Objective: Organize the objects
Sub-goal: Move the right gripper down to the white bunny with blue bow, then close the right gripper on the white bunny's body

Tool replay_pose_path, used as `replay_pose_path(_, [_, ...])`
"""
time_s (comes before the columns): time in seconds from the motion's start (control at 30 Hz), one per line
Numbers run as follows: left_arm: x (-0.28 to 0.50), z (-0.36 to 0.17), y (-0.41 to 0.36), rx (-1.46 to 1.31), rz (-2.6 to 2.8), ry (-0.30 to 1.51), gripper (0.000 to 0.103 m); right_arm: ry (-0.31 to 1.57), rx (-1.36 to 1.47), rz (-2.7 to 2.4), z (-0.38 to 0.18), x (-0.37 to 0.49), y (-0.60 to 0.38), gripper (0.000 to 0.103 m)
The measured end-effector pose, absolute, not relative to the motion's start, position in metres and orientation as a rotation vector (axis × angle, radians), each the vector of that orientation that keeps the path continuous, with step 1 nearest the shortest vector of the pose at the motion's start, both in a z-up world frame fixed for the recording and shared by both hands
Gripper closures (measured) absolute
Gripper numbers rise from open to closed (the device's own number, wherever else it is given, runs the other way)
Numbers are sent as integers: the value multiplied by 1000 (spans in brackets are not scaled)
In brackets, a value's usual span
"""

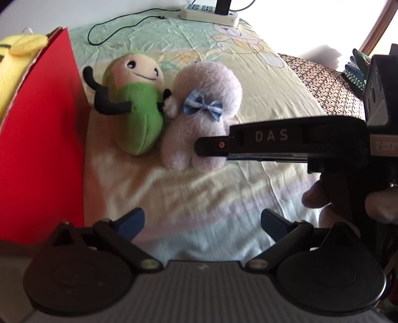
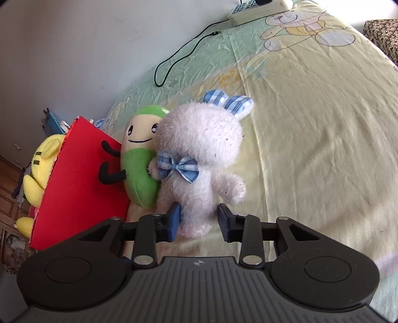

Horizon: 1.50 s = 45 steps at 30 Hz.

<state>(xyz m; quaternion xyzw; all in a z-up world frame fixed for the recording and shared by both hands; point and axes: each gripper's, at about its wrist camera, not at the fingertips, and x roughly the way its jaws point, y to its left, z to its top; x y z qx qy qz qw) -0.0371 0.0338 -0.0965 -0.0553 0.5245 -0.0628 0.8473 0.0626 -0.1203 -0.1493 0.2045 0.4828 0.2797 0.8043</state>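
Note:
A white plush bunny (image 1: pixel 199 111) (image 2: pixel 199 149) with a blue checked bow lies on the bedsheet, pressed against a green pea plush (image 1: pixel 136 104) (image 2: pixel 139 169). The pea plush leans on a red box (image 1: pixel 42 136) (image 2: pixel 82 186) that holds a yellow plush (image 1: pixel 15 57) (image 2: pixel 42 169). My right gripper (image 2: pixel 199 221) straddles the bunny's legs, and a small gap shows at the right pad. In the left wrist view its fingers (image 1: pixel 211 146) reach the bunny's lower body from the right. My left gripper (image 1: pixel 202 221) hangs wide open over bare sheet in front of the toys, with nothing between its fingers.
A white power strip (image 1: pixel 209 12) (image 2: pixel 258 10) and a black cable (image 1: pixel 112 32) (image 2: pixel 179 57) lie at the far edge of the bed by the wall. A dark patterned cloth (image 1: pixel 323 84) lies at the right. A person's hand (image 1: pixel 316 196) holds the right gripper.

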Motion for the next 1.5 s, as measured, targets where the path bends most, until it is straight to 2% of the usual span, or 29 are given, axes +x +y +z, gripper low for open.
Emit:
replay_pose_path(0.13, [-30, -95, 33, -107, -146, 1098, 4, 1008, 375, 619, -143, 57, -117, 74])
replay_pose_path(0.43, [-32, -89, 21, -75, -236, 1067, 4, 1039, 461, 612, -137, 30, -161, 75])
replay_pose_path(0.77, [-22, -83, -4, -30, -303, 1023, 4, 988, 538, 536, -126, 10, -191, 68])
replay_pose_path(0.83, [-17, -82, -5, -31, -300, 1010, 6, 967, 563, 523, -122, 12, -196, 68])
replay_pose_path(1.0, [-3, -95, -2, -89, -305, 1052, 19, 972, 630, 479, -131, 30, -198, 63])
replay_pose_path(1.13, [3, -102, 2, -95, -291, 1061, 22, 1040, 658, 488, -144, 48, -186, 61])
replay_pose_path(1.27, [11, -105, 10, -112, -283, 1069, 25, 1019, 597, 565, -140, 52, -166, 61])
replay_pose_path(1.5, [12, -107, 5, -60, -287, 1060, 25, 1050, 613, 615, -150, 60, -160, 62])
